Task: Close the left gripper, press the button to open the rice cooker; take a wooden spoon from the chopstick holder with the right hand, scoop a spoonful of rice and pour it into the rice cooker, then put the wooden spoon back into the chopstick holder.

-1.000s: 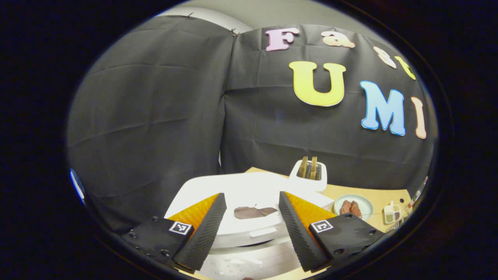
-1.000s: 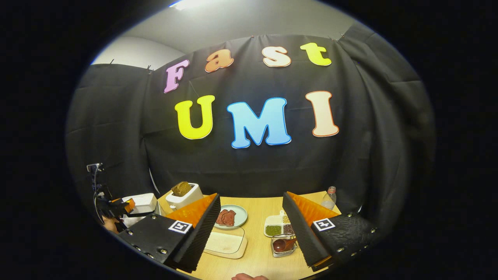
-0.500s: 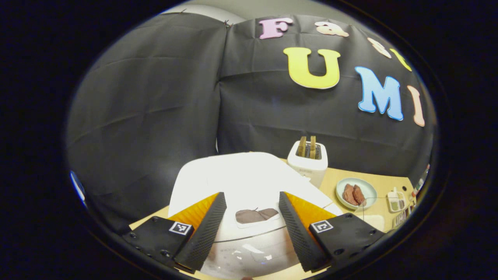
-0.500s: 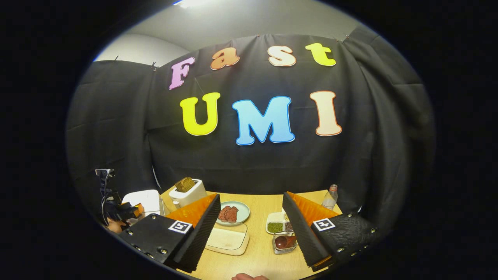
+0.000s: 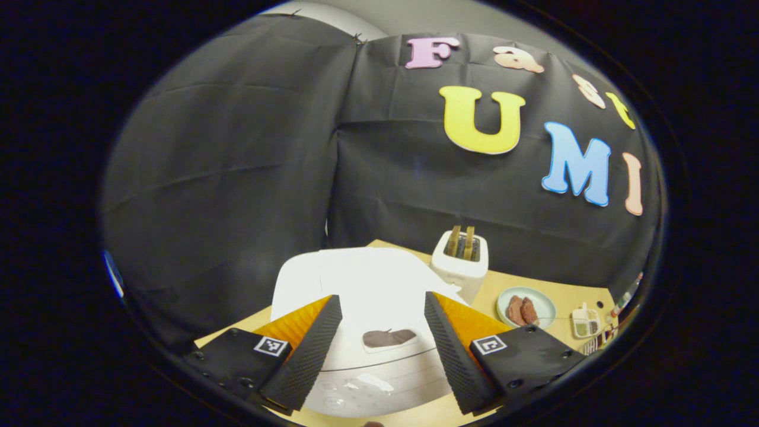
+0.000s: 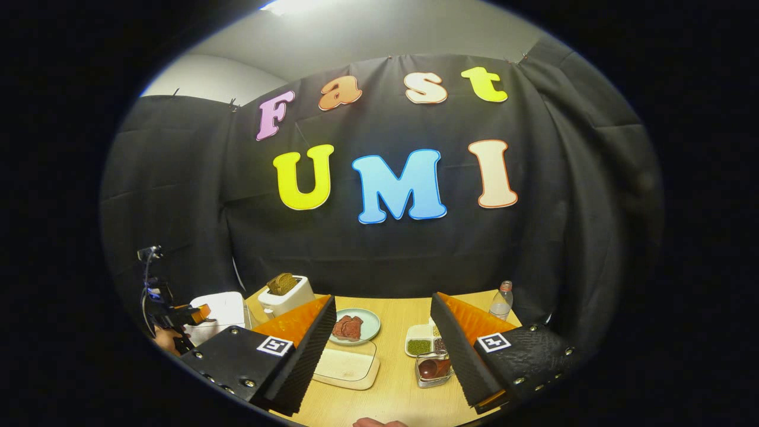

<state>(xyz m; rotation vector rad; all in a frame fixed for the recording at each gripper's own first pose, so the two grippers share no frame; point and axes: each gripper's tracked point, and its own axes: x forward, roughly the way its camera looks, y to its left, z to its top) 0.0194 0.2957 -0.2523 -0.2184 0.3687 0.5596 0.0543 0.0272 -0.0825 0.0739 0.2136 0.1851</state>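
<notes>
In the left gripper view I am keeping my left gripper (image 5: 379, 350) spread wide, holding nothing, over the white rice cooker (image 5: 362, 284) at lower centre; the toaster (image 5: 461, 267) is standing to its right. In the right gripper view my right gripper (image 6: 385, 350) is gaping wide and empty above the table (image 6: 394, 385), with the rice tray (image 6: 347, 366) between its fingers and the spoon holder (image 6: 433, 370) at lower centre-right.
</notes>
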